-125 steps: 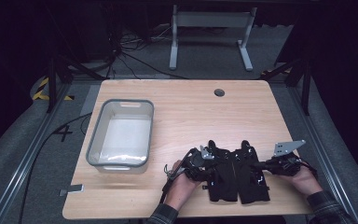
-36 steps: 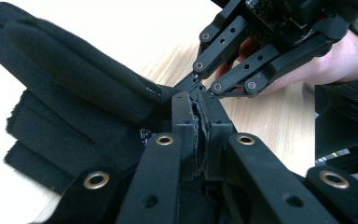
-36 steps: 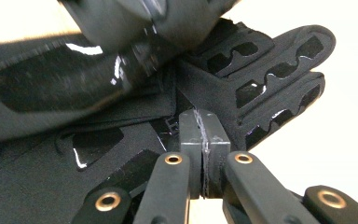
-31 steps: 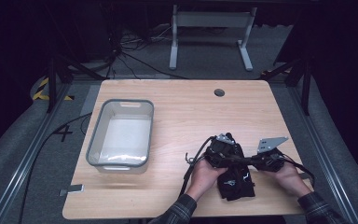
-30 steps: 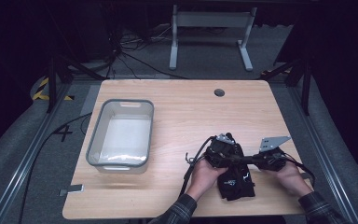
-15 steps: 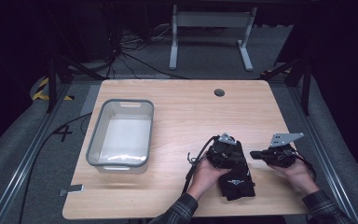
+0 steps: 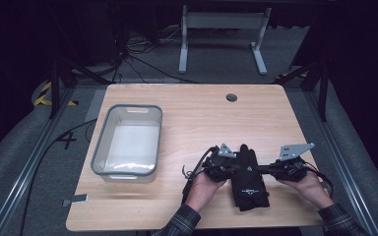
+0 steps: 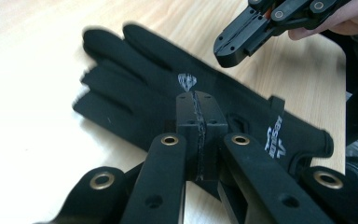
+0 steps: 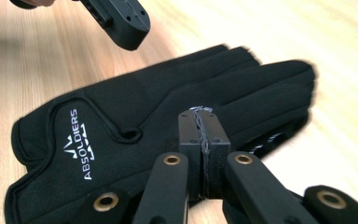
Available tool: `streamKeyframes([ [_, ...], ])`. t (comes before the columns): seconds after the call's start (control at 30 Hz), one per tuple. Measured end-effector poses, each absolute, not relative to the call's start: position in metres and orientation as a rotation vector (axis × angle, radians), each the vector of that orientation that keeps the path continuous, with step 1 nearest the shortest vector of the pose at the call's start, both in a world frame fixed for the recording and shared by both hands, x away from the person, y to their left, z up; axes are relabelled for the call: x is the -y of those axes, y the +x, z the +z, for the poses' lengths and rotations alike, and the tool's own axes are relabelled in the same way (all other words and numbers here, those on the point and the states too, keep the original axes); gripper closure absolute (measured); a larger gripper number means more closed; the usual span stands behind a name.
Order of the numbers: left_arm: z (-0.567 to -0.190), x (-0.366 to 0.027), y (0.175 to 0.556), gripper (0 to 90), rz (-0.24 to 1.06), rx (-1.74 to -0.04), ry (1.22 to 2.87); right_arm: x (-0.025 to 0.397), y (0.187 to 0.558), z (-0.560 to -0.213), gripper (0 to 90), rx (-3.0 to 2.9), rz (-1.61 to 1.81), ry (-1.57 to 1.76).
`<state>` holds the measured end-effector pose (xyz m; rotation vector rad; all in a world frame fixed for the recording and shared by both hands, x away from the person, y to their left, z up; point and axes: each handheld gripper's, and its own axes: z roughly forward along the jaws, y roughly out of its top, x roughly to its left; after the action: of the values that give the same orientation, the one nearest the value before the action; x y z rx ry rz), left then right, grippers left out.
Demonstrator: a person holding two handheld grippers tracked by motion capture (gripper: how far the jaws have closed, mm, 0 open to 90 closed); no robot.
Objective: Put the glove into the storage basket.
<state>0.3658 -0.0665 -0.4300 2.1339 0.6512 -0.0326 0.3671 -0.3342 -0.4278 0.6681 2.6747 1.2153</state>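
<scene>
A pair of black gloves [image 7: 248, 184] with white lettering lies stacked near the table's front edge, fingers pointing away from the person. My left gripper [image 7: 234, 167] reaches in from the left over the top glove [image 8: 135, 79], jaws shut with nothing visible between them [image 8: 196, 95]. My right gripper [image 7: 265, 169] comes from the right, also shut [image 9: 200, 114], just over the glove's [image 9: 121, 116] finger roots. Each gripper view shows the other gripper shut above the glove: the right one [image 8: 226, 46] and the left one [image 9: 130, 35]. A lower glove's edge [image 9: 272, 137] peeks out.
A grey plastic tub [image 7: 98, 147] stands on the left part of the wooden table [image 7: 202, 113]. A round cable hole [image 7: 232, 97] sits near the far edge. A metal stand [image 7: 221, 19] is on the floor beyond the table.
The gloves lay side by side 4.2 s ago; now they are stacked in one pile. Over the last second the right gripper drew back to the right; the left stays over the pile.
</scene>
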Motion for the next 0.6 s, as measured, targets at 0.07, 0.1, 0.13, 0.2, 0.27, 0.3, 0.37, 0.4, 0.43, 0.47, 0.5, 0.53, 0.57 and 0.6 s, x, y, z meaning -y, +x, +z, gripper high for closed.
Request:
streamKeyframes([
  [0.07,-0.437,0.073,0.365,89.6,-0.055,-0.649,2.15,0.33,0.368,-0.434,89.9,-2.702,1.17,0.655],
  [0.1,-0.437,0.073,0.365,89.6,-0.055,-0.649,2.15,0.33,0.368,-0.434,89.9,-2.702,1.17,0.655],
  [0.13,-0.443,0.08,0.364,89.5,-0.062,-0.642,2.17,0.327,0.369,-0.438,89.9,-2.721,1.145,0.643],
  [0.2,-0.448,0.087,0.365,89.6,-0.053,-0.638,2.205,0.324,0.37,-0.442,89.9,-2.741,1.099,0.629],
  [0.27,-0.452,0.09,0.365,89.6,-0.055,-0.642,2.215,0.323,0.37,-0.444,89.9,-2.745,1.076,0.622],
  [0.3,-0.453,0.092,0.365,89.6,-0.058,-0.646,2.224,0.322,0.371,-0.446,89.9,-2.75,1.05,0.613],
  [0.37,-0.455,0.093,0.365,89.6,-0.054,-0.645,2.231,0.322,0.371,-0.447,90.0,-2.755,1.05,0.616],
  [0.4,-0.455,0.093,0.366,89.6,-0.056,-0.645,2.231,0.322,0.371,-0.447,89.9,-2.755,1.05,0.616],
  [0.43,-0.455,0.093,0.366,89.6,-0.054,-0.646,2.232,0.322,0.371,-0.447,89.8,-2.755,1.05,0.613],
  [0.47,-0.455,0.094,0.366,89.6,-0.054,-0.645,2.233,0.324,0.371,-0.445,89.8,-2.748,1.051,0.603],
  [0.5,-0.455,0.094,0.367,89.6,-0.05,-0.643,2.234,0.326,0.372,-0.442,89.9,-2.727,1.061,0.609],
  [0.53,-0.455,0.094,0.367,89.6,-0.05,-0.643,2.236,0.33,0.373,-0.44,89.9,-2.705,1.074,0.625],
  [0.57,-0.455,0.094,0.367,89.6,-0.051,-0.644,2.237,0.334,0.376,-0.438,89.9,-2.687,1.072,0.647],
  [0.6,-0.455,0.094,0.367,89.7,-0.049,-0.642,2.237,0.338,0.378,-0.437,89.9,-2.675,1.056,0.662],
])
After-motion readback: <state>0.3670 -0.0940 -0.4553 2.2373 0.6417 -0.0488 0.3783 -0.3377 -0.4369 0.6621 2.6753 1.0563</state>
